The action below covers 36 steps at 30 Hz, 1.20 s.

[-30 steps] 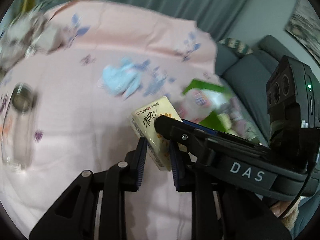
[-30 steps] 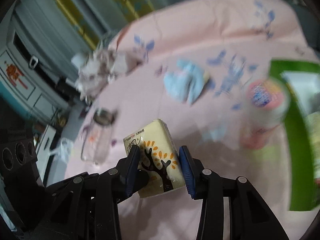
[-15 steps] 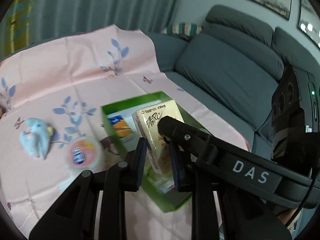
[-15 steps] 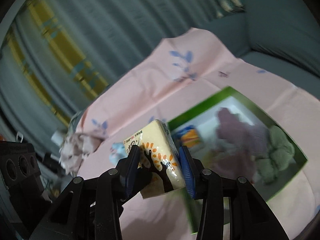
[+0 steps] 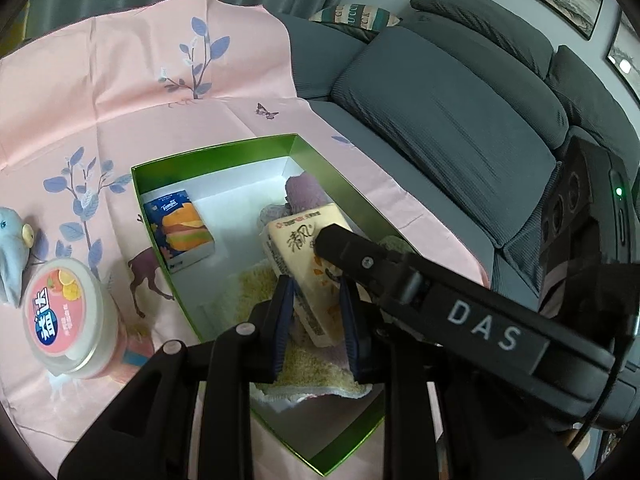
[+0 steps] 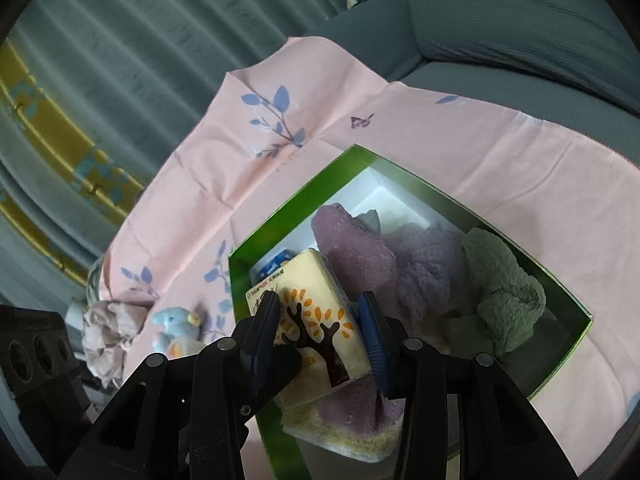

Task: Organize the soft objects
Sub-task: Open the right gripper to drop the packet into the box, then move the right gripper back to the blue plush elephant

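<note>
Both grippers hold one yellow tissue pack (image 5: 304, 256) over the green box (image 5: 216, 160). The right gripper (image 6: 320, 332) squeezes its sides. The left gripper (image 5: 316, 316) is opening, and its pads look just off the pack. Already inside the box are one blue tissue pack (image 5: 182, 232), some soft towels (image 6: 420, 268) I cannot count, and a yellow cloth (image 5: 256, 284). Still outside on the pink sheet (image 5: 100, 88): one blue toy (image 5: 12, 248), one round tub (image 5: 60, 300), and one crumpled cloth (image 6: 104, 332).
</note>
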{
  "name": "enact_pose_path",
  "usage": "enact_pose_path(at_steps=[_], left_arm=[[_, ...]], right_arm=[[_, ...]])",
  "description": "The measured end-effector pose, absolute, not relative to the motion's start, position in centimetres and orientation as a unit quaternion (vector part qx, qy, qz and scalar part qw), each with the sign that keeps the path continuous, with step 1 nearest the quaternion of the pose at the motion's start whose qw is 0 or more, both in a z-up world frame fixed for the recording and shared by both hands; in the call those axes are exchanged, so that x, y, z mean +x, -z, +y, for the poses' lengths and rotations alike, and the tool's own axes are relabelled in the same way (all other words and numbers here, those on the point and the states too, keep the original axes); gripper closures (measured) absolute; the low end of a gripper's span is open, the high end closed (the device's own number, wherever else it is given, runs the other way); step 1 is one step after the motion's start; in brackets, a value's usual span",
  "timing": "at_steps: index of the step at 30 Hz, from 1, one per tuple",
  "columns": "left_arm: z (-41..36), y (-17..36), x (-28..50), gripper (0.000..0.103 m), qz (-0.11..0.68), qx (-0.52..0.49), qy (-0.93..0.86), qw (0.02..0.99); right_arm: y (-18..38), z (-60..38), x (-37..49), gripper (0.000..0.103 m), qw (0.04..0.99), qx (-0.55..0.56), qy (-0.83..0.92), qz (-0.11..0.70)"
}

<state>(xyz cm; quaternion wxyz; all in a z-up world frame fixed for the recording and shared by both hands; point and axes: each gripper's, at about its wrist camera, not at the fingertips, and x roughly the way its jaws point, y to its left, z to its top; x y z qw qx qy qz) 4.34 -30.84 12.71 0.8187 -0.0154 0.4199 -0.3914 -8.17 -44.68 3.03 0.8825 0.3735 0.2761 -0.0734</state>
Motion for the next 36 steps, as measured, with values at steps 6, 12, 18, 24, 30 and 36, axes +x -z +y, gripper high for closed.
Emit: enact_pose_path(at_steps=[6,12,18,24,30,36], left_arm=[[-28.3,-14.6,3.2,0.050,0.403,-0.011,0.383,0.831],[-21.9,-17.2,2.2,0.024,0.357,-0.020,0.333,0.872],[-13.3,-18.7,3.0,0.017,0.350,-0.042,0.223,0.909],[-4.0,-16.4,2.7,0.012,0.379,-0.067,0.112,0.916],[1.4,-11.9,2.3,0.012,0.428,-0.096,0.050,0.897],[4.6,-9.9,2.6,0.012,0.448,-0.134,0.024,0.884]], right_arm=[[-4.5,-43.8,-9.1,0.038,0.900,0.341,0.095,0.253],[-6.4,-42.1,-9.8,0.023,0.917,0.318,0.087,0.224],[-8.2,-38.6,-9.5,0.019,0.936,0.268,0.066,0.218],[-10.4,-32.4,-8.2,0.019,0.952,0.205,0.014,0.228],[-10.1,-24.0,-2.2,0.019,0.930,0.182,-0.044,0.317],[-5.9,-19.3,7.3,0.019,0.881,0.214,-0.055,0.419]])
